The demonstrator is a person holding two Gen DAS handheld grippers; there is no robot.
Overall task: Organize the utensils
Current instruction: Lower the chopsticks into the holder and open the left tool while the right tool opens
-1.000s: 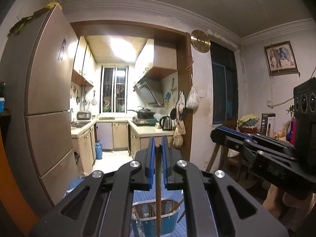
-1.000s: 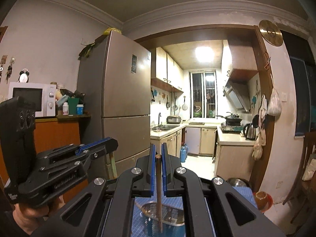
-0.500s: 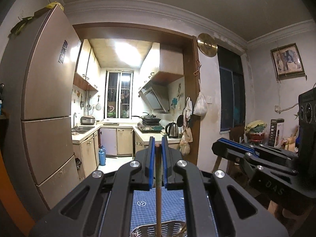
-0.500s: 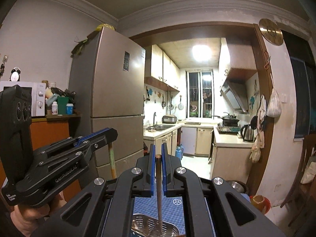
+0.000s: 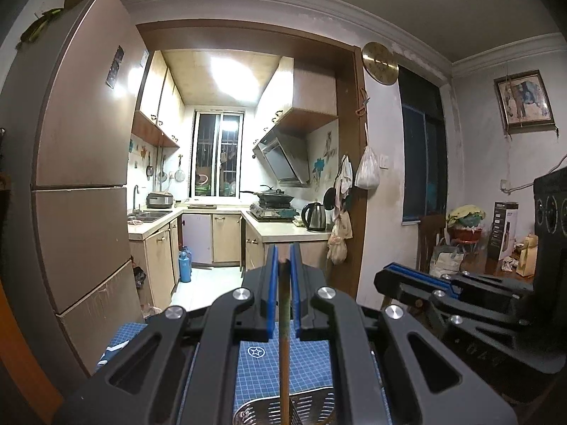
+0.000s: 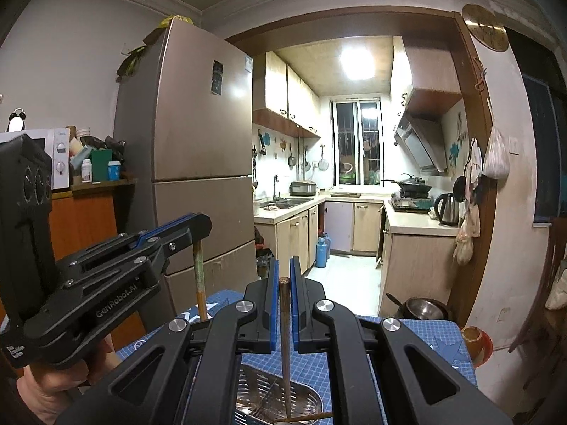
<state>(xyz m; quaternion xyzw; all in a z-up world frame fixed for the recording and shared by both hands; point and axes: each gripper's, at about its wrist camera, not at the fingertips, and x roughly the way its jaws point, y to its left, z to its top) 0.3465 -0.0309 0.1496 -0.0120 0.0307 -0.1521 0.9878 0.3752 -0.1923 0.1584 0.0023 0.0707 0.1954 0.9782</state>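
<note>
From the left wrist camera, the fridge (image 5: 81, 163) fills the left side; right of the fridge the kitchen doorway opens, with a kettle (image 5: 315, 216) on the counter, a clock (image 5: 380, 63) high on the wall past the door frame, and a white bag (image 5: 367, 170) hanging below the clock; far right of the fridge a framed picture (image 5: 524, 101) hangs on the wall. Low in the frame, a blue gridded mat (image 5: 308, 364) covers the table, and the slotted rim of a metal basket (image 5: 312, 407) shows at the bottom edge. The left gripper (image 5: 282, 272) points level toward the doorway, its jaws clamped on a brown chopstick (image 5: 283, 347) that hangs straight down over the basket; the right gripper (image 5: 400, 276) reaches in from the far side, away from the fridge, at about the same height.

From the right wrist camera, the fridge (image 6: 198, 156) stands left of centre; a microwave (image 6: 58, 163) sits on an orange cabinet left of the fridge, and the kettle (image 6: 447, 209) and clock (image 6: 484, 27) lie right of it. A metal bowl (image 6: 423, 309) sits beyond the mat's far edge. The right gripper (image 6: 283, 276) has its jaws pressed on a dark chopstick (image 6: 285, 347) whose lower end dips into the basket (image 6: 304, 396), where other sticks lie. The left gripper (image 6: 198, 225), in front of the fridge, pinches its chopstick (image 6: 200, 283) upright; the left hand (image 6: 53, 389) wraps its handle.
</note>
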